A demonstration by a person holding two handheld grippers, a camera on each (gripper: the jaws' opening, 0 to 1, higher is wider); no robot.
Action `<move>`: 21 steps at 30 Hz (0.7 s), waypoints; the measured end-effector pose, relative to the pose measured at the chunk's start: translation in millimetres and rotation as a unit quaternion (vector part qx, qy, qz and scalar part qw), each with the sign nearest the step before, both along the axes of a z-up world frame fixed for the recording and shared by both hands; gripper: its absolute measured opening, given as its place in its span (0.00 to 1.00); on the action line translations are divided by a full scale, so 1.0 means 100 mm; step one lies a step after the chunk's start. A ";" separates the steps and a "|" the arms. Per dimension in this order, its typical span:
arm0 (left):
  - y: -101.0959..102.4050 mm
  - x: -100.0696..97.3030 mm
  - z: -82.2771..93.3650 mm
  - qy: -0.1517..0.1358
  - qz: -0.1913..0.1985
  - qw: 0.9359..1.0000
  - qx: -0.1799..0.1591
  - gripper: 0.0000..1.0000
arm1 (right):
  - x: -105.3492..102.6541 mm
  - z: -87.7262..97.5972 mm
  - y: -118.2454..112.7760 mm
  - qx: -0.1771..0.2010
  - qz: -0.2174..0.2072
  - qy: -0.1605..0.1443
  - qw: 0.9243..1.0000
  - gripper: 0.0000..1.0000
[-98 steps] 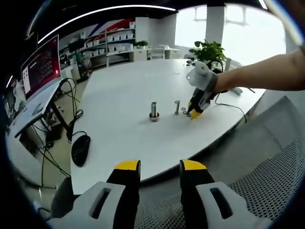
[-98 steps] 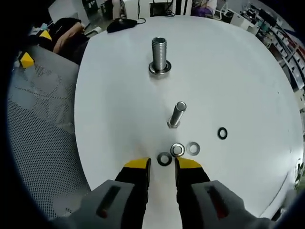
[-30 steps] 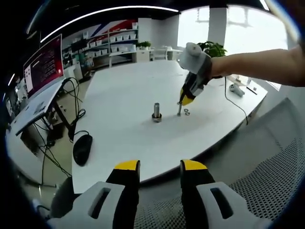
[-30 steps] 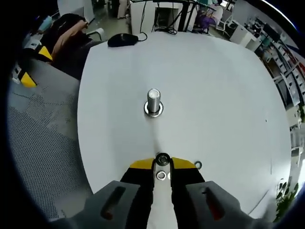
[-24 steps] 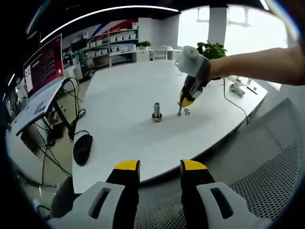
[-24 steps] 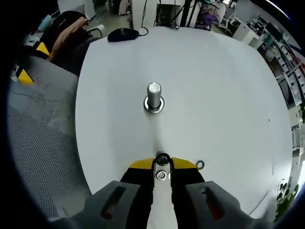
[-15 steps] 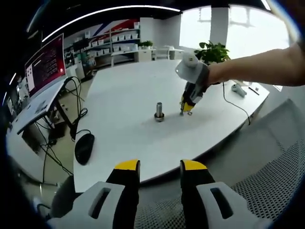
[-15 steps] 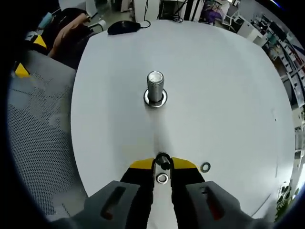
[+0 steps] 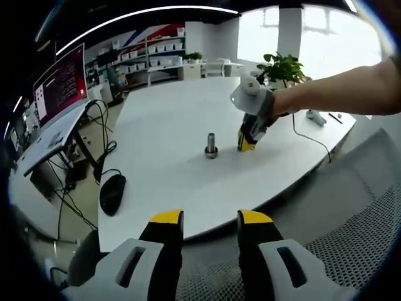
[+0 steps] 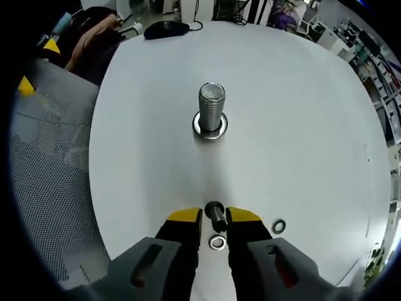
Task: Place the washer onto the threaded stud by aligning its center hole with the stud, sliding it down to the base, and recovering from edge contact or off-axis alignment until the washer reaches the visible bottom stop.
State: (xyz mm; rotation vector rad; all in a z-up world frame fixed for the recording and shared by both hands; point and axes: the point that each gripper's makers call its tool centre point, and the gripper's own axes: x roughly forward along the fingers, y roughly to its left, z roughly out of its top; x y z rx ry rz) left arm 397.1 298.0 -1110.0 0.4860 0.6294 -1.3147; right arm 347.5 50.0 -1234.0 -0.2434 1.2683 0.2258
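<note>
Right gripper view: the right gripper (image 10: 215,216) stands low over the white table (image 10: 301,125), its yellow-tipped jaws drawn close on either side of a slim threaded stud (image 10: 216,216) that rises between them. Whether the jaws press the stud or merely flank it cannot be told, and so neither can the gripper's state — nor whether a washer is held. One washer (image 10: 217,242) lies flat on the table between the jaws, just below the stud's foot; a second washer (image 10: 279,226) lies on the table just to the right of the right jaw. Farther ahead a large threaded bolt (image 10: 211,106) stands upright on its wide flange, well apart from the gripper.

Left gripper view: the left gripper (image 9: 210,219) is held back from the table edge, over a grey mesh chair (image 9: 351,238), its jaws parted with nothing between them. Across the table the right gripper (image 9: 246,141) is seen tip-down on the tabletop, near the large bolt (image 9: 211,144) — a person's bare forearm (image 9: 338,94) reaches in behind it. A black mouse (image 9: 113,193) lies near the table's edge.
</note>
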 end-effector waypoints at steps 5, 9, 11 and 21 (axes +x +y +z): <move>0.00 -0.01 0.01 0.000 0.001 1.000 -0.001 0.33 | -0.06 0.03 -0.02 0.006 -0.015 -0.006 1.000 0.26; 0.00 -0.01 0.01 0.000 0.000 1.000 0.000 0.33 | -0.19 0.02 -0.06 0.009 -0.026 -0.002 1.000 0.26; 0.00 -0.01 0.01 0.000 0.000 1.000 0.000 0.33 | -0.26 0.00 -0.07 0.012 -0.027 0.003 1.000 0.26; 0.00 0.00 0.01 0.000 -0.001 1.000 -0.001 0.33 | -0.39 -0.04 -0.10 0.023 -0.037 0.016 0.999 0.25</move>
